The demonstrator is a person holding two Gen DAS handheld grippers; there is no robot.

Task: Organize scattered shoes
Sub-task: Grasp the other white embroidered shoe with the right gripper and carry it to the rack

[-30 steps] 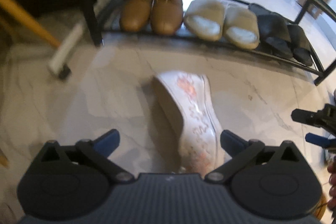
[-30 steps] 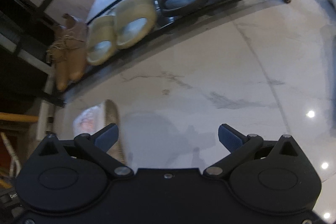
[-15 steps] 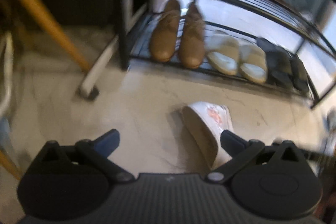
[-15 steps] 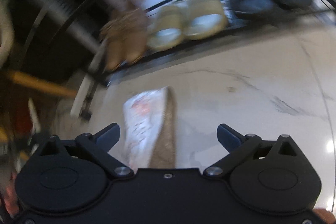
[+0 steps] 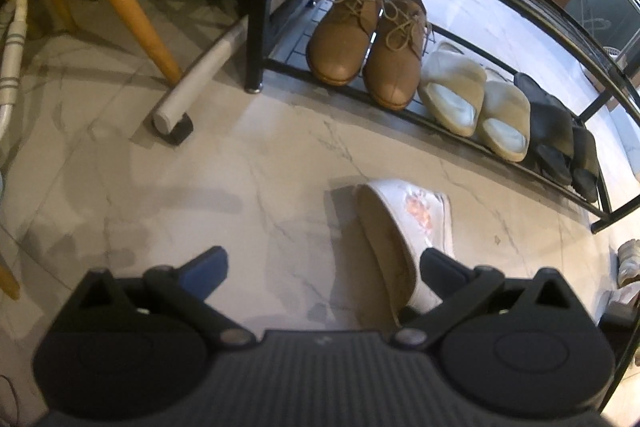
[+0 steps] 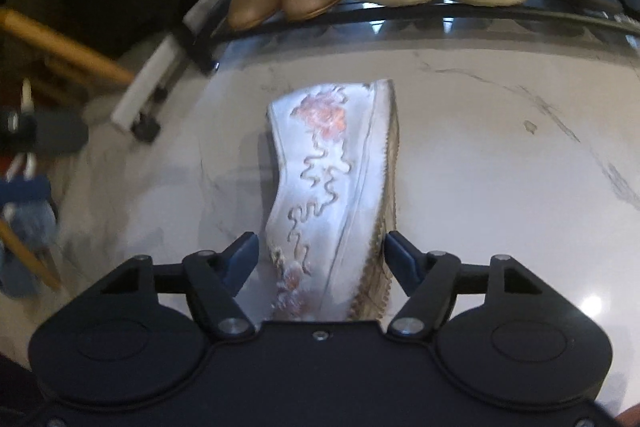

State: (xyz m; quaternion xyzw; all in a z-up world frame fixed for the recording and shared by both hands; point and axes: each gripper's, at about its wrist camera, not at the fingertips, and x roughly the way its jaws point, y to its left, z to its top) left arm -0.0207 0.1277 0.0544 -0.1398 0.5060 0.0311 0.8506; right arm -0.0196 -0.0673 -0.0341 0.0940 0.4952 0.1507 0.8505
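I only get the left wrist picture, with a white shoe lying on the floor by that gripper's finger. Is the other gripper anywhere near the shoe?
Observer: Yes. In the right wrist view the right gripper straddles the white shoe, one finger on each side. Its jaws have just been closing.
Visitor: So has it grabbed the shoe?
Observer: Not clearly. A thin gap shows between the shoe and the left pad.
Visitor: What does the shoe look like from there?
Observer: Wavy stitched lines run along its upper between pink flowers, and the edge of the sole looks woven.
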